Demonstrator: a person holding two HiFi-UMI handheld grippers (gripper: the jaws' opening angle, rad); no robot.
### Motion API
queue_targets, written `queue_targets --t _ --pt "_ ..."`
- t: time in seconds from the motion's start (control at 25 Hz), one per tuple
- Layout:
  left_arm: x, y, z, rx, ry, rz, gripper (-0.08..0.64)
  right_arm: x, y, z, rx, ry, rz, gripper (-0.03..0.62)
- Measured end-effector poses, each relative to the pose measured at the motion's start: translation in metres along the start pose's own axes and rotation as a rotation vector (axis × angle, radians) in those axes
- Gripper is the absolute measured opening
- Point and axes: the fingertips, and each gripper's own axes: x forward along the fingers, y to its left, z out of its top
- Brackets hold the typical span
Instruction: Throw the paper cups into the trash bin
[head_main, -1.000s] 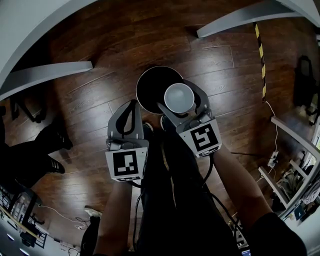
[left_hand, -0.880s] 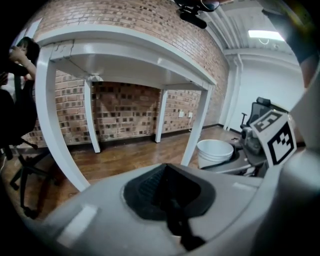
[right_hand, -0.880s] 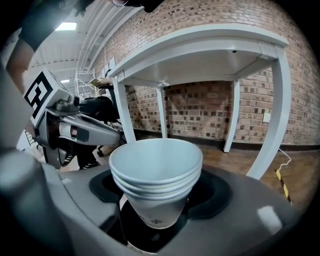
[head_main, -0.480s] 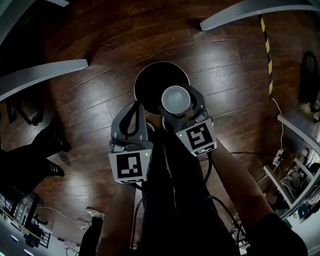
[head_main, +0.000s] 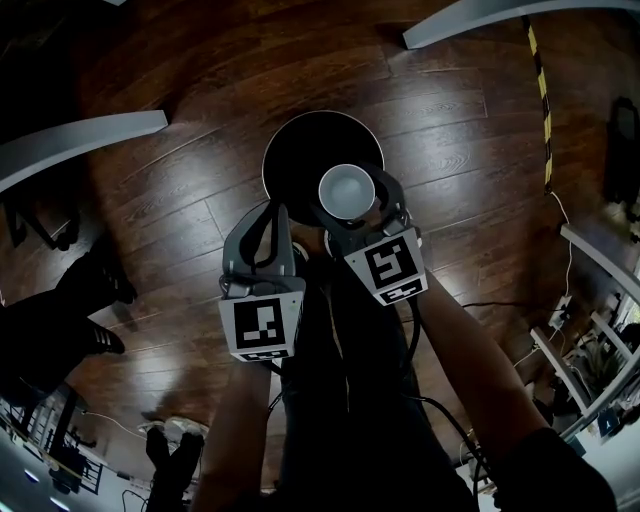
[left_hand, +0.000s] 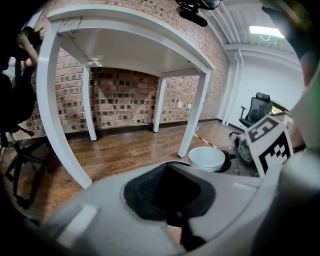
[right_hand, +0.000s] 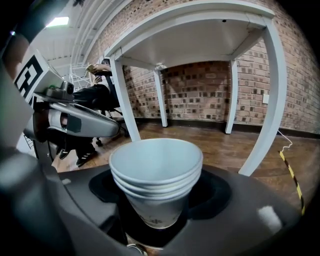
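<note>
A black round trash bin (head_main: 300, 150) stands on the dark wooden floor, seen from above in the head view. My right gripper (head_main: 352, 203) is shut on a stack of white paper cups (head_main: 347, 191), upright, over the bin's near right part. In the right gripper view the cups (right_hand: 156, 172) sit between the jaws of that gripper (right_hand: 157, 192), mouth up. My left gripper (head_main: 272, 215) hangs just left of it at the bin's near edge. Its fingers meet at the tips with nothing between them; in the left gripper view (left_hand: 170, 167) the cups (left_hand: 206, 158) show to the right.
White table legs (head_main: 80, 140) (head_main: 470, 20) cross the floor at left and top right. Yellow-black tape (head_main: 545, 100) runs down the right side. A person's shoes (head_main: 100, 290) are at the left; cables and a rack (head_main: 590, 350) crowd the right.
Both grippers have sunk toward the bin, which looks larger now. The cup stack has moved from the bin's near rim to over its opening. Both jaws kept their state.
</note>
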Motion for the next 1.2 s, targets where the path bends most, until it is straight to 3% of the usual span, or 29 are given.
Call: queue_targets --t 0.52,0.88,1.2 --pt "0.001 -0.001 -0.021 -0.005 0.005 0.004 0.005 0.005 0.003 -0.016 0.052 -0.001 -0.004 0.35" --pt "0.0 0.001 -0.019 -0.012 -0.001 0.007 0.005 0.015 0.024 -0.044 0.029 0.094 0.079 0.37" --pt "-0.002 0.005 -0.023 -0.017 0.01 0.011 0.005 0.02 0.03 -0.06 0.022 0.151 0.101 0.402"
